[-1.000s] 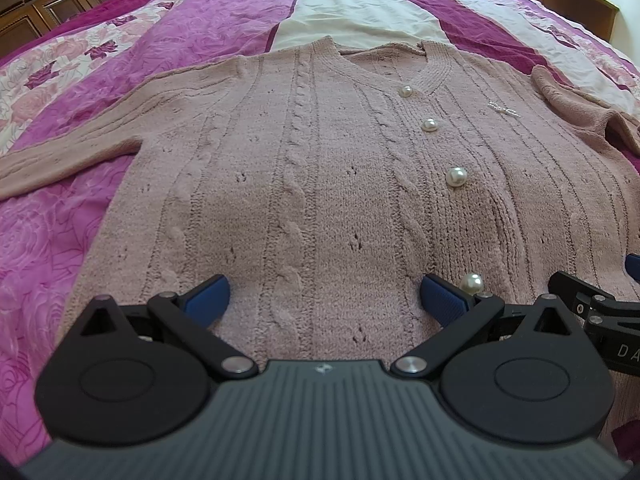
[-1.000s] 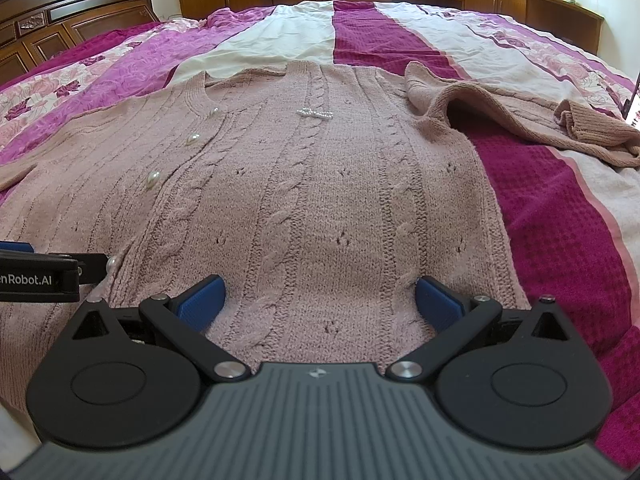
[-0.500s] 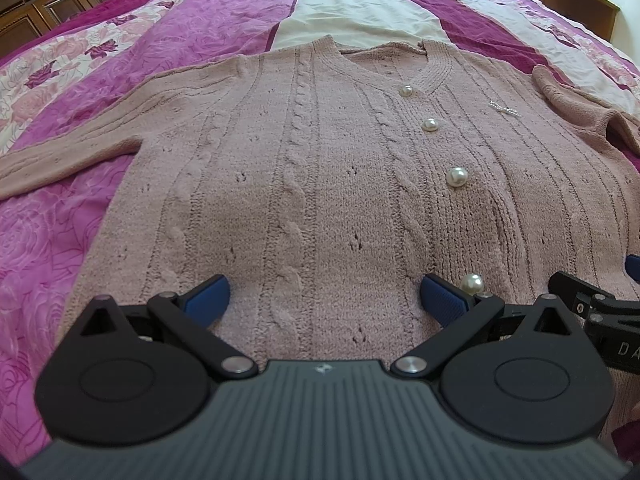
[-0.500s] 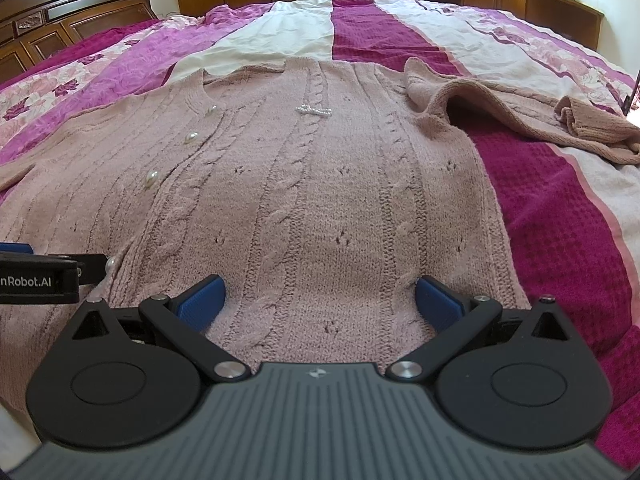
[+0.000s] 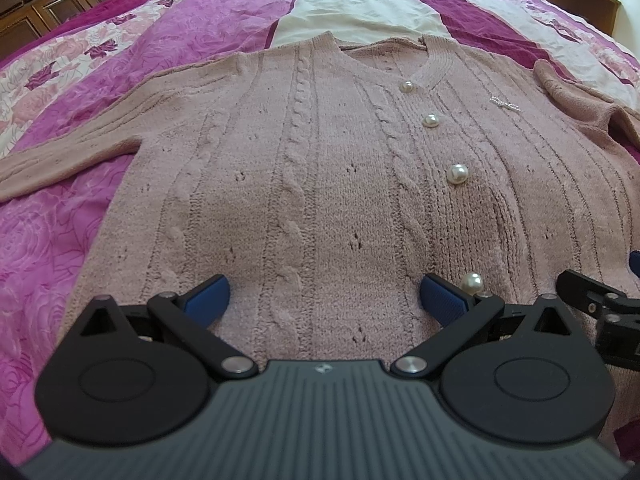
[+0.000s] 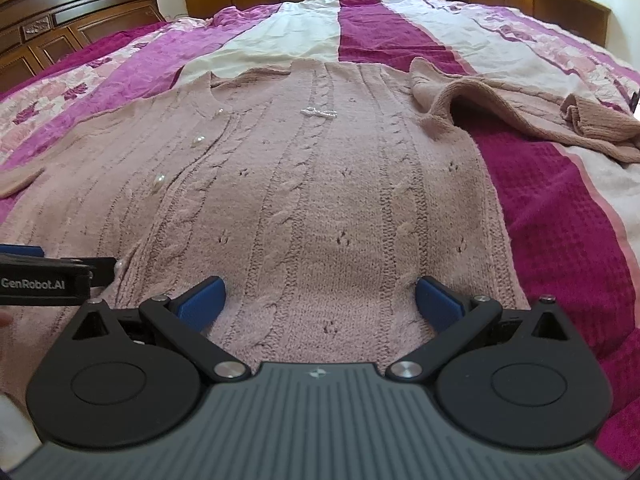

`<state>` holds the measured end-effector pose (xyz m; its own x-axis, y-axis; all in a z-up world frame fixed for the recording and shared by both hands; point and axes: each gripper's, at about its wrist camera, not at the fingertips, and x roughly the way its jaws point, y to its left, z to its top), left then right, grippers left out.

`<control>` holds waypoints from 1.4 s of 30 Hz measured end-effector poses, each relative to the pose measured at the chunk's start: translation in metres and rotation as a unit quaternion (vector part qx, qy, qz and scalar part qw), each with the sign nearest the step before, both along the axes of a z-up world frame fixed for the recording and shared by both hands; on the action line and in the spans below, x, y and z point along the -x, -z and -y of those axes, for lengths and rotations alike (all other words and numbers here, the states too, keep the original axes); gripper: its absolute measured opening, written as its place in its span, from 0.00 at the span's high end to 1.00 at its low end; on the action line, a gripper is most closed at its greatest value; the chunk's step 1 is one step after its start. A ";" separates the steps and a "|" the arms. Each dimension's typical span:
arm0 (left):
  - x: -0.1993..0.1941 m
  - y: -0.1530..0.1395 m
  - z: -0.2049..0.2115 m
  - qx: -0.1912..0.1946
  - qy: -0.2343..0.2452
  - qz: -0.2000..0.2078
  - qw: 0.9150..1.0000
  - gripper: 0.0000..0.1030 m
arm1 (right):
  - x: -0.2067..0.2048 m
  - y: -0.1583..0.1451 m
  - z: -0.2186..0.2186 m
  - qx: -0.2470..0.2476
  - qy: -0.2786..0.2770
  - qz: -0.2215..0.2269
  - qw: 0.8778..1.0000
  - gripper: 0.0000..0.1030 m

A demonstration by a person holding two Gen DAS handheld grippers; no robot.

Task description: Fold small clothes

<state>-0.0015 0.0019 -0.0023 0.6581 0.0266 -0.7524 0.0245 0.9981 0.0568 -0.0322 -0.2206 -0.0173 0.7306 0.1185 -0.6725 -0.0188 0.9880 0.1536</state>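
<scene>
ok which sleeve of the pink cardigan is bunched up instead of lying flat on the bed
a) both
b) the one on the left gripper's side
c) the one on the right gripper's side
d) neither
c: the right-side sleeve of the cardigan lies crumpled and folded over itself, while the left-side sleeve stretches out flat on the bedspread.

One pink knitted cardigan (image 5: 320, 184) lies on one bed (image 5: 60, 240). It carries four pearl buttons (image 5: 457, 173) and one small sparkly brooch (image 6: 318, 111). Two tools (image 5: 323, 292) show.
</scene>
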 end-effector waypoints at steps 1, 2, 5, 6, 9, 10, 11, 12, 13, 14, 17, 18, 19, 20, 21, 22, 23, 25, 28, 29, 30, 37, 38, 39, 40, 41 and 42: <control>0.000 0.000 0.000 0.000 0.000 -0.001 1.000 0.00 | 0.000 -0.001 0.002 -0.005 -0.004 -0.002 1.000 0.00; 0.000 0.001 -0.001 0.000 0.000 -0.004 1.000 0.00 | -0.001 -0.002 0.004 -0.011 -0.008 -0.004 1.000 0.00; -0.002 0.000 0.001 -0.002 0.000 -0.008 1.000 0.00 | -0.002 -0.008 0.013 -0.038 -0.017 -0.010 0.999 0.00; -0.001 -0.001 0.002 -0.004 0.000 -0.010 1.000 0.00 | -0.003 -0.009 0.016 -0.048 -0.019 -0.012 0.999 0.00; -0.002 -0.003 0.003 -0.004 -0.001 -0.014 1.000 0.00 | -0.004 -0.014 0.029 -0.086 -0.024 -0.017 0.996 0.00; -0.002 -0.003 0.003 -0.003 -0.001 -0.015 1.000 0.00 | -0.004 -0.017 0.033 -0.100 -0.026 -0.020 0.994 0.00; -0.002 -0.004 0.002 -0.002 -0.002 -0.017 1.000 0.00 | -0.005 -0.019 0.038 -0.113 -0.029 -0.023 0.993 0.00; -0.002 -0.006 0.002 -0.001 -0.004 -0.019 1.000 0.00 | -0.005 -0.022 0.044 -0.128 -0.032 -0.025 0.991 0.00; -0.002 -0.007 0.002 0.001 -0.005 -0.021 1.000 0.00 | -0.007 -0.025 0.049 -0.140 -0.033 -0.025 0.989 0.00; -0.002 -0.009 0.002 0.003 -0.006 -0.023 1.000 0.00 | -0.008 -0.028 0.055 -0.151 -0.033 -0.023 0.988 0.00; -0.001 -0.016 -0.001 0.015 -0.013 -0.028 0.999 0.00 | -0.011 -0.040 0.079 -0.171 -0.021 -0.011 0.985 0.00; -0.001 -0.018 -0.002 0.019 -0.015 -0.028 0.999 0.00 | -0.013 -0.045 0.086 -0.173 -0.017 -0.004 0.985 0.00; 0.000 -0.020 -0.004 0.025 -0.019 -0.030 0.999 0.00 | -0.015 -0.049 0.095 -0.172 -0.012 0.004 0.985 0.00; -0.001 -0.021 -0.004 0.027 -0.021 -0.031 0.999 0.00 | -0.018 -0.052 0.103 -0.169 -0.005 0.009 0.986 0.00; -0.001 -0.023 -0.005 0.028 -0.024 -0.032 0.999 0.00 | -0.021 -0.055 0.111 -0.164 0.001 0.014 0.986 0.00; 0.000 -0.024 -0.005 0.028 -0.027 -0.032 0.999 0.00 | -0.025 -0.058 0.119 -0.160 0.007 0.020 0.987 0.00; 0.000 -0.026 -0.005 0.026 -0.029 -0.030 0.999 0.00 | -0.028 -0.060 0.129 -0.158 0.013 0.025 0.987 0.00; 0.000 -0.029 -0.004 0.022 -0.031 -0.027 0.999 0.00 | -0.038 -0.064 0.149 -0.168 0.032 0.032 0.985 0.00; -0.002 -0.032 -0.003 0.019 -0.034 -0.023 0.999 0.00 | -0.052 -0.063 0.182 -0.210 0.064 0.041 0.975 0.00; -0.003 -0.033 -0.003 0.017 -0.035 -0.022 0.999 0.00 | -0.057 -0.062 0.192 -0.223 0.075 0.044 0.971 0.00; -0.004 -0.033 -0.003 0.015 -0.036 -0.022 0.999 0.00 | -0.061 -0.061 0.202 -0.236 0.087 0.046 0.967 0.00; -0.006 -0.033 -0.001 0.006 -0.041 -0.024 0.999 0.00 | -0.078 -0.031 0.237 -0.274 0.178 0.023 0.945 0.00; -0.006 -0.033 -0.001 0.005 -0.041 -0.023 0.999 0.00 | -0.079 -0.027 0.239 -0.271 0.191 0.023 0.943 0.01; -0.007 -0.033 -0.001 0.004 -0.042 -0.023 0.999 0.00 | -0.078 -0.022 0.240 -0.272 0.200 0.024 0.941 0.01; -0.007 -0.032 -0.001 0.002 -0.042 -0.023 0.999 0.00 | -0.078 -0.017 0.241 -0.274 0.207 0.025 0.939 0.02; -0.008 -0.032 -0.001 0.001 -0.043 -0.024 0.999 0.00 | -0.078 -0.014 0.242 -0.274 0.216 0.029 0.937 0.03; -0.008 -0.032 -0.001 0.001 -0.044 -0.024 0.999 0.00 | -0.078 -0.012 0.243 -0.273 0.224 0.035 0.935 0.04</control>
<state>0.0065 0.0034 0.0300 0.6161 0.0815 -0.7834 -0.0599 0.9966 0.0565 0.0454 -0.4631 -0.0053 0.8289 0.1027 -0.5499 0.3488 0.6736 0.6516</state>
